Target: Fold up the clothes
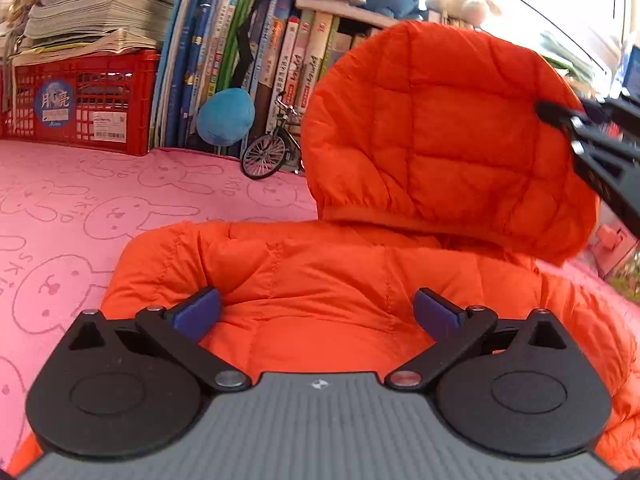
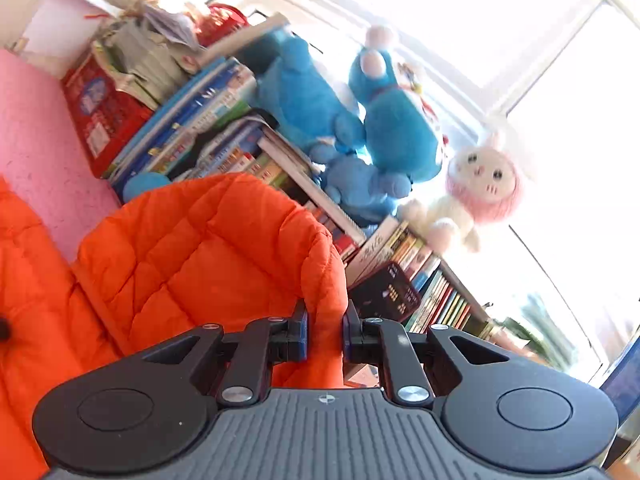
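An orange quilted jacket [image 1: 320,280] lies on a pink rabbit-print cover [image 1: 80,216], and everything else is placed here against it.

The left gripper [image 1: 316,314] hangs low over the jacket's upper body, just below the collar, tilted downward toward the cloth. Its jaws stand wide apart; the blue pads [image 1: 198,312] rest at the fabric surface on either side of a puffed fold, but they do not pinch it.

The right gripper [image 2: 325,336] reaches in from the jacket's right side and points roughly level. It is rolled over, so in its own view the room stands tilted. Its jaws are clamped on the rim of the hood [image 2: 224,252], with a narrow band of orange fabric squeezed between the pads [image 2: 302,334]. The hood is lifted off the cover and stands upright above the jacket's shoulders, its quilted inside facing the left camera. In the left view the right gripper [image 1: 560,120] shows blurred at the hood's right edge.

Behind the jacket a row of books [image 1: 256,64] stands upright, with a red crate [image 1: 80,100] to their left, a small model bicycle [image 1: 272,144] at the cover's far edge just beside the hood, and blue plush toys [image 2: 344,120] on top of the books.
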Action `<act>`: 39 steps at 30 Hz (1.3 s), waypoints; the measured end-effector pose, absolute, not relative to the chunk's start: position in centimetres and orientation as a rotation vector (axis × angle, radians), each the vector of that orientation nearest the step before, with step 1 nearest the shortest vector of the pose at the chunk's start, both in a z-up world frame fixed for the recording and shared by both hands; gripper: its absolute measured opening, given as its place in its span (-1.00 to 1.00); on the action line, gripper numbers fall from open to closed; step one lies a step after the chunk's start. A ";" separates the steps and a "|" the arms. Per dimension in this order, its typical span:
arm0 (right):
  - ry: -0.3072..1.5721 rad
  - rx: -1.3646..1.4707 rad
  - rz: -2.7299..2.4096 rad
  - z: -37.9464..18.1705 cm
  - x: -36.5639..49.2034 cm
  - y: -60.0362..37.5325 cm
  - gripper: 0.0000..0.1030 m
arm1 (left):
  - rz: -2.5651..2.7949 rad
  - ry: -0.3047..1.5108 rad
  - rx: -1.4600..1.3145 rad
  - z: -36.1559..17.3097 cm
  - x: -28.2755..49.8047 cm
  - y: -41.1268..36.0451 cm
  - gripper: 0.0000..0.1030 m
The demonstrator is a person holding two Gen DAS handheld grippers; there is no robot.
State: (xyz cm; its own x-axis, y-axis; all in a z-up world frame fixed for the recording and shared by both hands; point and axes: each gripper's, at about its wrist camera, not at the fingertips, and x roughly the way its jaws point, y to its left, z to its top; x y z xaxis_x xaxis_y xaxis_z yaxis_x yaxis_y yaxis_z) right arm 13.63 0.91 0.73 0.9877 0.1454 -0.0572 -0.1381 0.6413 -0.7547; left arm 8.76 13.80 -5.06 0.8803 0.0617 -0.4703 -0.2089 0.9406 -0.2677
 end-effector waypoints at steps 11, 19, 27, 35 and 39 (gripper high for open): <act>-0.044 -0.980 0.190 -4.4 2.5 -0.8 -0.79 | 0.182 0.203 -0.402 0.4 1.6 17.6 1.00; 0.260 -0.532 0.239 -0.7 6.9 -3.5 -0.57 | 0.074 0.358 -0.359 -0.4 5.4 14.2 1.00; 0.490 -0.142 0.229 0.7 18.5 -6.8 0.30 | 0.126 0.556 -0.197 -4.9 8.8 11.4 1.00; 0.640 -0.082 0.198 -2.0 31.4 -5.9 0.61 | 0.072 0.562 -0.289 -5.4 8.7 12.6 1.00; 0.751 -0.139 0.216 -3.9 36.1 -4.6 0.81 | 0.070 0.564 -0.292 -5.4 8.9 12.5 1.00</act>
